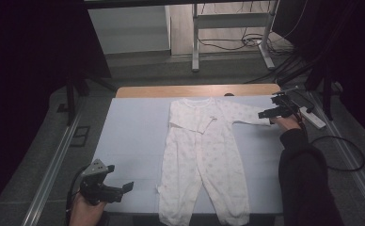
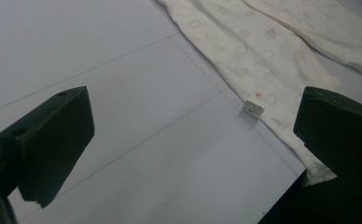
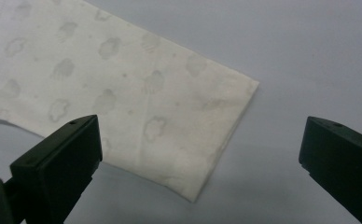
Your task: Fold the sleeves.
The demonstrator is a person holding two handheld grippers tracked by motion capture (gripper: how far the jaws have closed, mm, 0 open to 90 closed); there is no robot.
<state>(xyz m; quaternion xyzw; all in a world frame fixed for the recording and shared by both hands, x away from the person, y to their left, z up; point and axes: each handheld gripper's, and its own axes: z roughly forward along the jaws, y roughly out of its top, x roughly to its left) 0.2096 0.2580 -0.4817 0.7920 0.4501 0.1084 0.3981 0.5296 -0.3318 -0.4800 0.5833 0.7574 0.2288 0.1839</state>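
Left gripper (image 1: pixel 117 190): black, two-jawed, with a grey three-cornered plate on top; I hold it at the near left corner of the table, low over the sheet. Jaws stand wide apart with nothing between them.

Table cover (image 1: pixel 133 141): pale blue-grey sheet, flat, marked with faint straight crease lines; a strip of light wooden tabletop (image 1: pixel 171 91) shows along its far edge.

Care label (image 2: pixel 253 108): small white tag, sticking out from the side seam of the garment's nearer leg, lying on the sheet in my left gripper view.

Garment (image 1: pixel 204 155): cream baby romper in soft printed cloth with pale cloud shapes, long-sleeved and long-legged, spread face up at the middle of the table, neck toward the far edge, legs reaching the near edge. One sleeve lies folded across the chest; the other stretches out to the right.

Sleeve cuff (image 3: pixel 202 140): end of the outstretched sleeve, flat on the sheet, lying between my right jaws and just ahead of them.

Right gripper (image 1: pixel 264 114): black, two-jawed, held at the far right of the table, at the cuff. Jaws apart, not touching the cloth.
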